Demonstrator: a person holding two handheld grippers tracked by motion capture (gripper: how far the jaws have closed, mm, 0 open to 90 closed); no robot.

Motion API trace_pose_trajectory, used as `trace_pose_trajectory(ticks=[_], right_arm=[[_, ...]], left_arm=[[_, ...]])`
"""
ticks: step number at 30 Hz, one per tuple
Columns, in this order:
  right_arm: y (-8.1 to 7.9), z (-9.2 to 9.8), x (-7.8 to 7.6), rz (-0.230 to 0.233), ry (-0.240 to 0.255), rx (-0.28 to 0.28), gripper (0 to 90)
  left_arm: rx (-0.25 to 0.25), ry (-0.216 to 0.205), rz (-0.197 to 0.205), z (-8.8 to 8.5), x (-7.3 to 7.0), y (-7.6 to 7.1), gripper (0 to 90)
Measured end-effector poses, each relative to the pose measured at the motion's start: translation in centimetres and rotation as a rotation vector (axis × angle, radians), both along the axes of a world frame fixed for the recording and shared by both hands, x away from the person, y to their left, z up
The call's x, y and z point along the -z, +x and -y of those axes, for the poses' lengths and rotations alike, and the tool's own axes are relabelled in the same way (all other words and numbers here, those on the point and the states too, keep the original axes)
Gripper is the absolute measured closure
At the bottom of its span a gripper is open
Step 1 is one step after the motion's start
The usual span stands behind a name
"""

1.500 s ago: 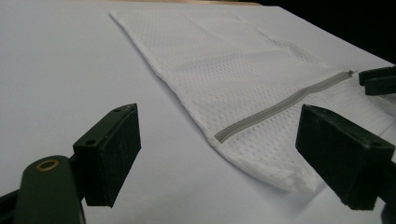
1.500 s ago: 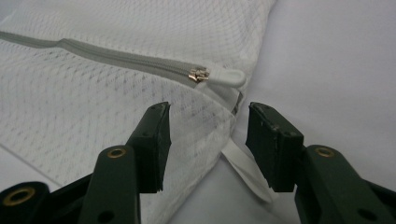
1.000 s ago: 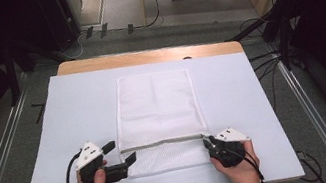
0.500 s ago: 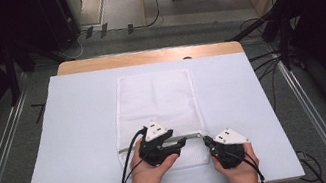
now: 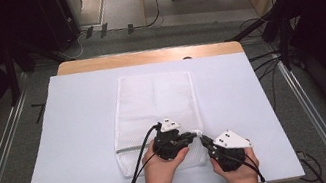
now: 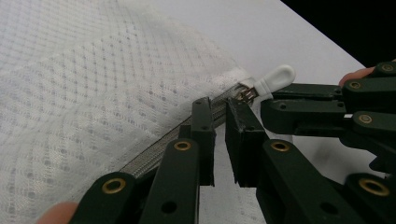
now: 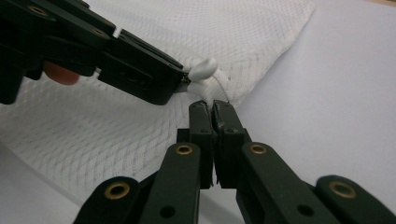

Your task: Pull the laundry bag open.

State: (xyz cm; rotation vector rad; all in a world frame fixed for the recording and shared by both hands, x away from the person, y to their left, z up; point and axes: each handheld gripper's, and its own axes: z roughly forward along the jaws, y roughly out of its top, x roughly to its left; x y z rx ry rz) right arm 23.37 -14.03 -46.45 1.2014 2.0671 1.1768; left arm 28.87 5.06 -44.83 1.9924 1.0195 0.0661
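white mesh bag [image 5: 154, 113] lies flat on the desk [image 5: 77, 137], long axis running away from the person, zipper [image 6: 154, 151] across its near end. the left gripper [image 6: 219, 112] has just been closing, jaws astride the zipper beside the pull tab [image 6: 275, 79]. the right gripper [image 7: 212, 109] pinches the bag's corner.

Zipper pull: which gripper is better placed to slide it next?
Left gripper: its jaws have just been closing with the zipper between them, tips at the zipper pull; the right gripper clamps the mesh bag.
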Motion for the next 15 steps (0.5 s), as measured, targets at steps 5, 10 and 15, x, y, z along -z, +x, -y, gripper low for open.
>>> trace_pose_trajectory(ticks=[5,10,15], right_arm=[[-0.1,0.0,-0.2,0.010,0.021,-0.005,89.5],[-0.1,-0.1,-0.2,0.020,0.012,-0.010,89.5],[-0.1,-0.4,-0.2,0.024,-0.001,-0.007,89.5]], left_arm=[[0.001,-0.028,-0.015,-0.3,-0.2,0.2,76.5],[0.032,-0.119,-0.045,-1.0,-1.0,0.3,56.3],[0.016,-0.149,-0.044,-0.8,-1.5,0.1,50.3]])
